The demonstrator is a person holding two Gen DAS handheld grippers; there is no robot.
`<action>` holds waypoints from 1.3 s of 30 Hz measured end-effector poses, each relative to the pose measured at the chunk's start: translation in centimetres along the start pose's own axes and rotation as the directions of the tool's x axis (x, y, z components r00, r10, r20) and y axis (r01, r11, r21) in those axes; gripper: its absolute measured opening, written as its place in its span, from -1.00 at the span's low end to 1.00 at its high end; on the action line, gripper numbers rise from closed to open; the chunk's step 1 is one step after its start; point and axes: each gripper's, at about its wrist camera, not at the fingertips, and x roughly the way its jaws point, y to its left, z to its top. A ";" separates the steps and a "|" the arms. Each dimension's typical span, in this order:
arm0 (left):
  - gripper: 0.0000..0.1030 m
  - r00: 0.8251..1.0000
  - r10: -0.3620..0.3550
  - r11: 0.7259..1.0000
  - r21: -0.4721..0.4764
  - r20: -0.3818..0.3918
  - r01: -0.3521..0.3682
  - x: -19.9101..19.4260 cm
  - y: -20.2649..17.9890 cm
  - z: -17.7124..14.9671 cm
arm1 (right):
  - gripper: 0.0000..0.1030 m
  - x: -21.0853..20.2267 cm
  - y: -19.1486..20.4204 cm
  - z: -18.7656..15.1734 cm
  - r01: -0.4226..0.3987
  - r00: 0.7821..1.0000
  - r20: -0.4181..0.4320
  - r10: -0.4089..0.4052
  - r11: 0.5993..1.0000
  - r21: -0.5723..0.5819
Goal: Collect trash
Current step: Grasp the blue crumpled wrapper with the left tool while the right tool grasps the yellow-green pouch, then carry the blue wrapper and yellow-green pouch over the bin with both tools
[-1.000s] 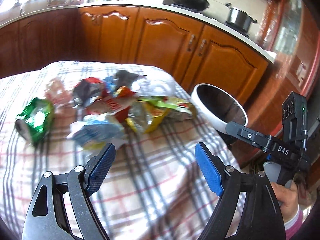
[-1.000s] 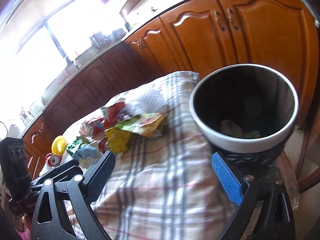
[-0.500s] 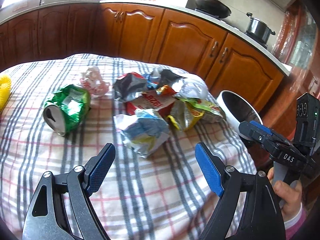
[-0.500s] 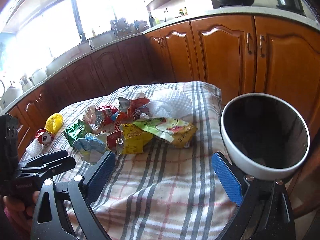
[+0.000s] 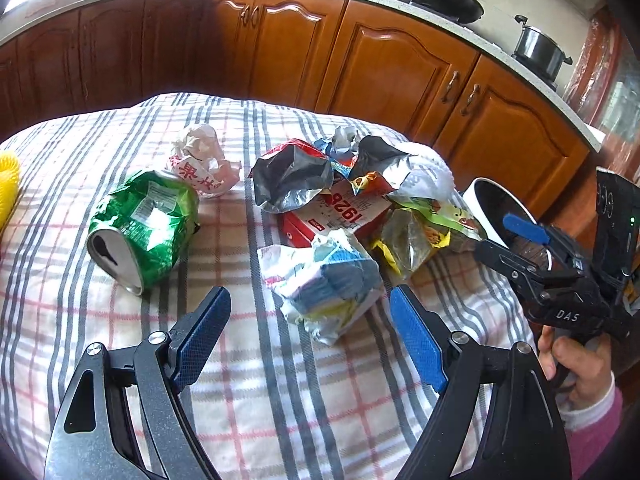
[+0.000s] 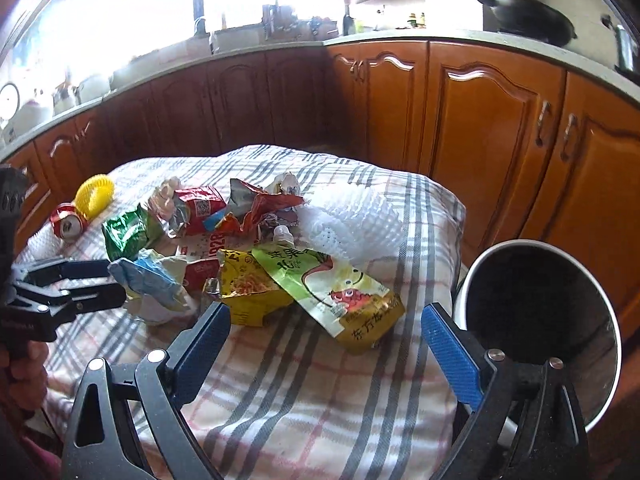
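Note:
A pile of trash lies on the plaid tablecloth (image 5: 280, 400): a crushed green can (image 5: 144, 224), a crumpled white paper (image 5: 200, 164), a silver-lined wrapper (image 5: 292, 176), a red carton (image 5: 344, 212) and a blue-white wrapper (image 5: 328, 280). My left gripper (image 5: 310, 336) is open, just short of the blue-white wrapper. My right gripper (image 6: 326, 344) is open above the cloth, near a green-yellow pouch (image 6: 340, 288). The white trash bin (image 6: 540, 312) stands at the table's right edge.
A yellow ring (image 6: 96, 194) and a red can (image 6: 68, 220) lie at the far left. White foam netting (image 6: 348, 220) lies behind the pile. Wooden cabinets (image 5: 380, 68) run behind the table, with a pan (image 5: 444, 0) and a pot (image 5: 540, 50) on the counter.
Both grippers have swung left, from the bin toward the trash pile. The left gripper has come closer to the blue-white wrapper. Both stay open.

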 end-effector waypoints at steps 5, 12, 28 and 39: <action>0.62 1.000 -0.011 1.000 -0.001 -0.023 0.011 1.3 0.1 0.6 | 0.81 2.2 0.2 0.8 0.021 0.999 -0.032 -0.025 0.995 -0.098; 0.01 0.997 -0.051 0.999 0.009 -0.053 0.051 2.7 -0.1 0.8 | 0.07 5.7 -0.2 0.6 0.028 0.988 -0.146 -0.049 0.990 -0.140; -0.14 0.996 -0.092 0.995 0.049 0.011 0.092 -1.3 -0.9 -0.5 | -0.04 -1.6 -1.2 -2.5 -0.123 0.991 -0.014 0.129 0.965 0.230; -0.14 0.990 -0.140 0.986 0.097 0.019 0.138 -2.1 -3.7 -0.4 | -0.01 -3.2 -1.5 -5.5 -0.162 0.982 -0.038 0.183 0.932 0.323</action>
